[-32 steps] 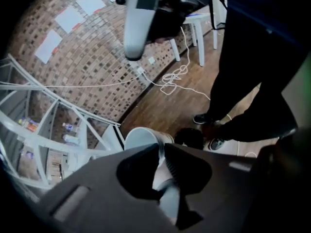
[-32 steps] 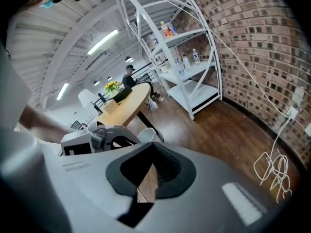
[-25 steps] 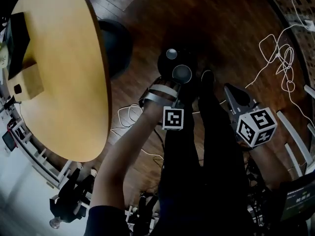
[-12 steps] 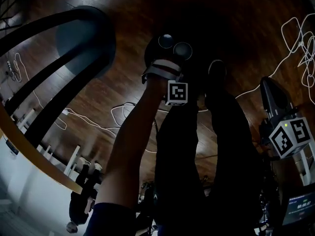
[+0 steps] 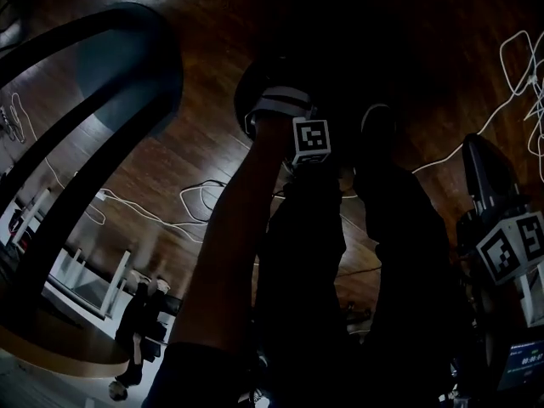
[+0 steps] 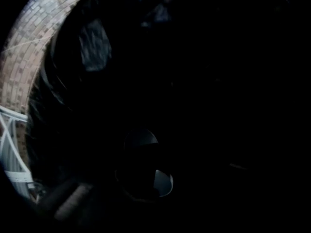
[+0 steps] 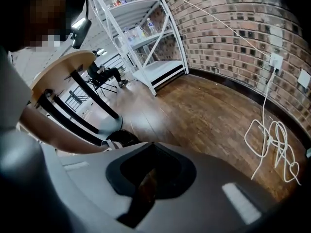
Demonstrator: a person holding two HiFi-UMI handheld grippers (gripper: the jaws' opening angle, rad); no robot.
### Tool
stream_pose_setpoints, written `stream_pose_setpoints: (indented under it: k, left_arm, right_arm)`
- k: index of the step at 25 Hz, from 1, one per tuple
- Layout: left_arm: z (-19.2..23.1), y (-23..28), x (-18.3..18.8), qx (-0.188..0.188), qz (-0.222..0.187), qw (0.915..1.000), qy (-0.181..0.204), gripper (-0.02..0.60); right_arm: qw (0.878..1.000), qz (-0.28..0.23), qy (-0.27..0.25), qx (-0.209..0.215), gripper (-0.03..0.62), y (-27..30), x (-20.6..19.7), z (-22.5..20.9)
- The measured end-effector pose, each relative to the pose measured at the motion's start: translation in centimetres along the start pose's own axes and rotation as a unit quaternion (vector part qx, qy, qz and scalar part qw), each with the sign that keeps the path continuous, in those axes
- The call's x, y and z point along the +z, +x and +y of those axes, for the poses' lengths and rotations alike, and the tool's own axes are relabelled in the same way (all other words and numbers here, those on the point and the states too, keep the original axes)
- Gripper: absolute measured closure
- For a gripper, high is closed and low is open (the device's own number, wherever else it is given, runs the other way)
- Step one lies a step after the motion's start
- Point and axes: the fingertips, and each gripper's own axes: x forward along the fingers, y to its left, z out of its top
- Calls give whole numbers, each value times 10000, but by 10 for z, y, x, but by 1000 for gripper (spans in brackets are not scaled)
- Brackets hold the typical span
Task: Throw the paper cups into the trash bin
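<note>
Paper cups (image 6: 163, 182) sit right at the nose of the left tool (image 5: 310, 134). Its jaws are nearly together and pinching them, though it's super dark in there. All around the cups is the black inside of the trash bin (image 7: 124, 137), so the tool is poking into its mouth. The right tool (image 7: 146, 181) hangs off to the left one's right, closed up with nothing in it. Past its tip there's wood floor (image 7: 204, 110), then a loose white cable (image 7: 272, 140), with the table (image 7: 63, 64) and brick wall (image 7: 233, 28) farther off.
</note>
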Motion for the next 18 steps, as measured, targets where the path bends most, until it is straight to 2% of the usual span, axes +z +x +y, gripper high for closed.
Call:
stream_pose_setpoints:
  k: [3,4,6,7,8,10,12,15,18]
  left_arm:
    - [6,-28,-4,-12,-18,10000,-49,541]
    - [20,-44,-21,64,89,9999,-109,540]
    - [70,-59,-86,253,580,9977,-251,540]
    - [83,-58,-109,216,753,9964,-318,532]
    - [71,-55,-106,-15,707,9968,-369,507]
    - [3,-45,-50,-743,183,9962,-424,492]
    - [-35,-24,-12,-1079,-186,9930,-453,483]
    - [-25,-11,-4,-952,-315,9934,-554,482]
    - [-10,-35,-2,-664,-357,9946,-712,482]
  right_arm:
    - [10000,-29,-1,-7,583,-12,-1,2]
    - [10000,-37,-3,-4,583,-14,0,4]
    - [10000,-54,-5,7,583,-14,2,10]
    - [10000,-63,-4,15,583,-12,3,13]
    - [10000,-74,-3,23,583,-10,4,16]
    - [9999,-96,2,40,583,-5,7,22]
    - [9999,-114,6,51,583,-1,9,28]
    - [9999,-106,-4,31,583,2,13,37]
    - [10000,-8,-72,-61,583,-7,17,49]
